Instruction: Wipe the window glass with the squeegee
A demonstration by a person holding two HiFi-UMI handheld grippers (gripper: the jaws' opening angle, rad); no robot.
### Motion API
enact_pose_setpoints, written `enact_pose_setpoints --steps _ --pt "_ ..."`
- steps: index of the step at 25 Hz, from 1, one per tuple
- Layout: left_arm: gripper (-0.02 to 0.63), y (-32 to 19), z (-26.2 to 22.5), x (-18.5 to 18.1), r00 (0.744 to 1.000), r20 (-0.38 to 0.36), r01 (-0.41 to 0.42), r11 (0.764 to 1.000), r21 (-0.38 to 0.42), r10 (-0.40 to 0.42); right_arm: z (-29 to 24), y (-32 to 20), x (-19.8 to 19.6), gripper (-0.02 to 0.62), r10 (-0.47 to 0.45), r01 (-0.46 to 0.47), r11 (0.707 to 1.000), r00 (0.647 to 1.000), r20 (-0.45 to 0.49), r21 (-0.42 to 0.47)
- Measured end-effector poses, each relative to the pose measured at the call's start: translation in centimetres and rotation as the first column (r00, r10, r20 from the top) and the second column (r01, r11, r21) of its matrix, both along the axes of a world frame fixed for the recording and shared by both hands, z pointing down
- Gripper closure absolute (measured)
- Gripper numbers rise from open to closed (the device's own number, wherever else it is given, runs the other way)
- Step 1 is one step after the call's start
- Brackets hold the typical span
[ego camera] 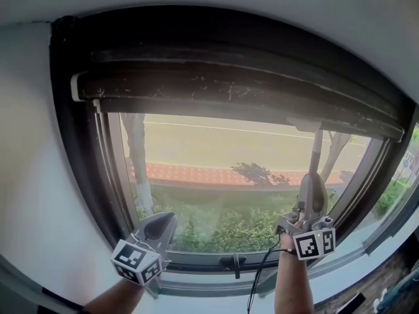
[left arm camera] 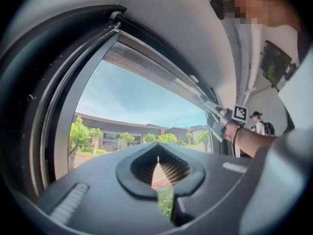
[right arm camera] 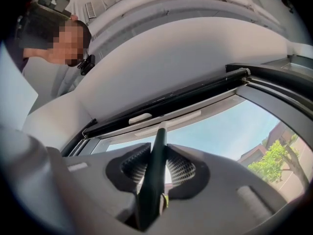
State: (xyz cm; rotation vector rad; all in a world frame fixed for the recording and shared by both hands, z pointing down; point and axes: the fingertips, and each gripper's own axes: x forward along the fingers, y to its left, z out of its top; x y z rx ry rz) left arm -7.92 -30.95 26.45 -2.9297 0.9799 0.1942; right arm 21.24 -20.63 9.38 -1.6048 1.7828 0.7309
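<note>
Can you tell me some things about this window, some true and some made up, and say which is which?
1. The right tongs are holding the squeegee by its handle. True.
2. The left tongs are holding a cloth. False: they are shut with nothing in them.
3. The blade is up near the top of the window glass. True.
4. There is snow outside. False: there are green bushes and a sunny street.
</note>
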Motion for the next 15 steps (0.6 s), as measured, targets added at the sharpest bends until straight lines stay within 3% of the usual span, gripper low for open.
enact_pose_setpoints --steps 15 --pt "0.612 2.4 3.1 0.8 0.998 0.026 -0.049 0.998 -0.037 0.050 5.5 1.4 0.0 0.492 -0.007 0.012 0.994 0.999 0.045 -0.106"
